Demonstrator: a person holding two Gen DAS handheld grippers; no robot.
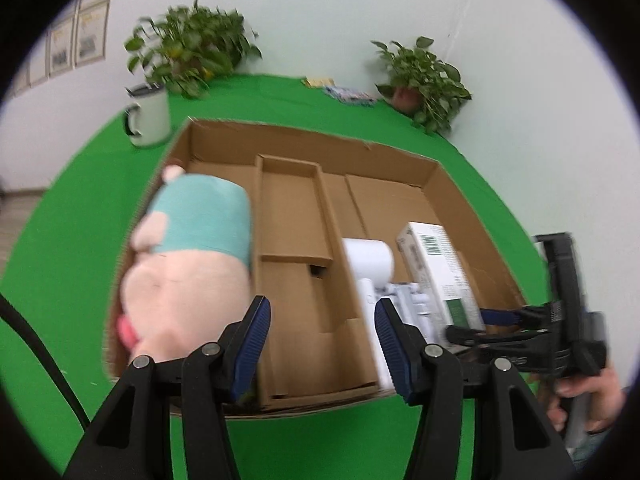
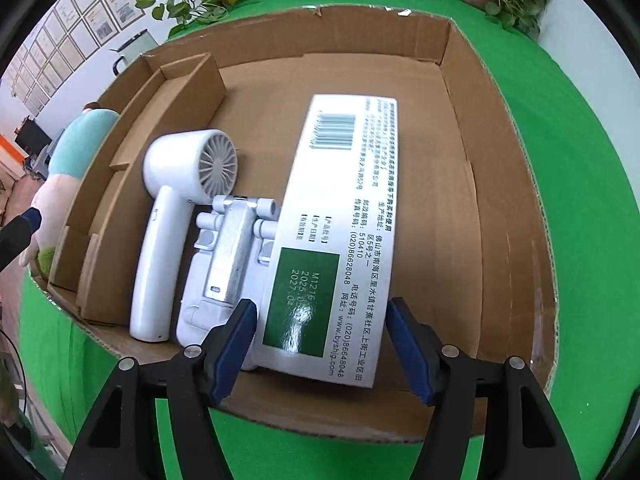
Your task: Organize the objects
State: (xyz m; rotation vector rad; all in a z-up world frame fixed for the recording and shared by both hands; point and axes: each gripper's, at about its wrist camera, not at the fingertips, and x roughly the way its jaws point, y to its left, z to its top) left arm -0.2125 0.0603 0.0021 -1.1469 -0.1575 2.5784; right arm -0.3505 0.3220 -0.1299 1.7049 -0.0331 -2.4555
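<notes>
A shallow cardboard box (image 1: 304, 136) lies on the green table, also in the right wrist view (image 2: 460, 64). Inside are a white handheld fan (image 2: 176, 204), a white plastic bracket (image 2: 224, 256) and a white carton with a barcode (image 2: 336, 216); the carton (image 1: 440, 264) and fan (image 1: 368, 260) show in the left view too. A pink and teal plush toy (image 1: 192, 256) lies at the box's left edge. My left gripper (image 1: 320, 344) is open over the box's near edge, beside the plush. My right gripper (image 2: 320, 352) is open, its fingers either side of the carton's near end.
A white mug (image 1: 148, 116) stands at the back left. Two potted plants (image 1: 192, 48) (image 1: 424, 76) stand at the table's far edge, with small packets (image 1: 348, 94) between them. A cardboard divider (image 1: 292, 208) splits the box's left part.
</notes>
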